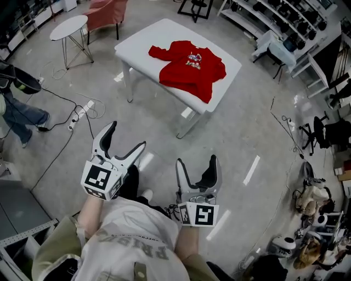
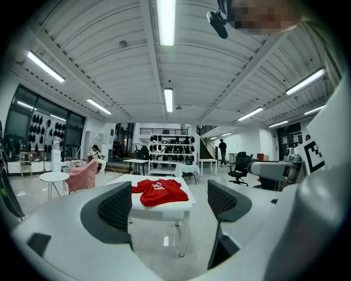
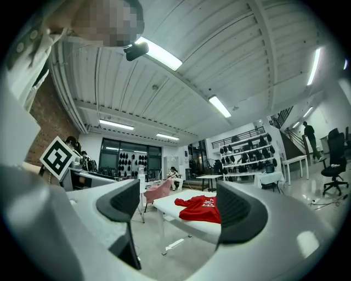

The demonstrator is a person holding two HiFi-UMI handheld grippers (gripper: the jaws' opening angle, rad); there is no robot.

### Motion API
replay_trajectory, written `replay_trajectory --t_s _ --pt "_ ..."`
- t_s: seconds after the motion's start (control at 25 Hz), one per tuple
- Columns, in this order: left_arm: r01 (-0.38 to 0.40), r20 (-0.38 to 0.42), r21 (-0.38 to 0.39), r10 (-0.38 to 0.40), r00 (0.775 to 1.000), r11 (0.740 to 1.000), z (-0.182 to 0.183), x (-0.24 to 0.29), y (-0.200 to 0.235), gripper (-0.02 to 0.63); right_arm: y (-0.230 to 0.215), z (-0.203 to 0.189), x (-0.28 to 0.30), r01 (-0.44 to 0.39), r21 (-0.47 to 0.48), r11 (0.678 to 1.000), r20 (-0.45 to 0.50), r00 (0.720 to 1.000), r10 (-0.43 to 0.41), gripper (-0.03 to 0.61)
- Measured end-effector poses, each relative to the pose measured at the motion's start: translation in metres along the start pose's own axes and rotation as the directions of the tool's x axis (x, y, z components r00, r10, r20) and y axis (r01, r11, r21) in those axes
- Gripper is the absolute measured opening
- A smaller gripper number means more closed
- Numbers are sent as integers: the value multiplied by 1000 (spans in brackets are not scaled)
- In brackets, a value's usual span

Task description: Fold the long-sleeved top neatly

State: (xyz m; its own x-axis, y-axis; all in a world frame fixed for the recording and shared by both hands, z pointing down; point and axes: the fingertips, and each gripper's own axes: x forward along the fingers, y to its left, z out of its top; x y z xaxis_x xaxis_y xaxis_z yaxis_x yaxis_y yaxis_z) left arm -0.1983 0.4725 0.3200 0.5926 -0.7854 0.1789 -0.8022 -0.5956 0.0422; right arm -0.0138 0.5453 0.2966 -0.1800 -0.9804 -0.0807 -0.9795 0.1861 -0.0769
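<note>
As it lies, top (image 1: 189, 68) looks rumpled

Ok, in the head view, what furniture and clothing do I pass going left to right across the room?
round table → pink chair → red top → black chair

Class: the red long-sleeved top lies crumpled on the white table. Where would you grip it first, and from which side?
Probably the sleeve sticking out at the head view's left: it lies clear of the bunched body of the red top. Come from the white table's near edge, approaching low.
</note>
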Motion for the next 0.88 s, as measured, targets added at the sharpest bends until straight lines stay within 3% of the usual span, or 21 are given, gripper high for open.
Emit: replay_trajectory --t_s 0.32,0.88 --pt "37 -19 -6 -37 999 999 -7 64 26 414 -25 -16 50 42 -24 999 -30 999 -43 428" --pt "168 -28 3 -167 986 986 42 232 120 414 -66 -12 222 140 -74 987 -43 989 -143 428"
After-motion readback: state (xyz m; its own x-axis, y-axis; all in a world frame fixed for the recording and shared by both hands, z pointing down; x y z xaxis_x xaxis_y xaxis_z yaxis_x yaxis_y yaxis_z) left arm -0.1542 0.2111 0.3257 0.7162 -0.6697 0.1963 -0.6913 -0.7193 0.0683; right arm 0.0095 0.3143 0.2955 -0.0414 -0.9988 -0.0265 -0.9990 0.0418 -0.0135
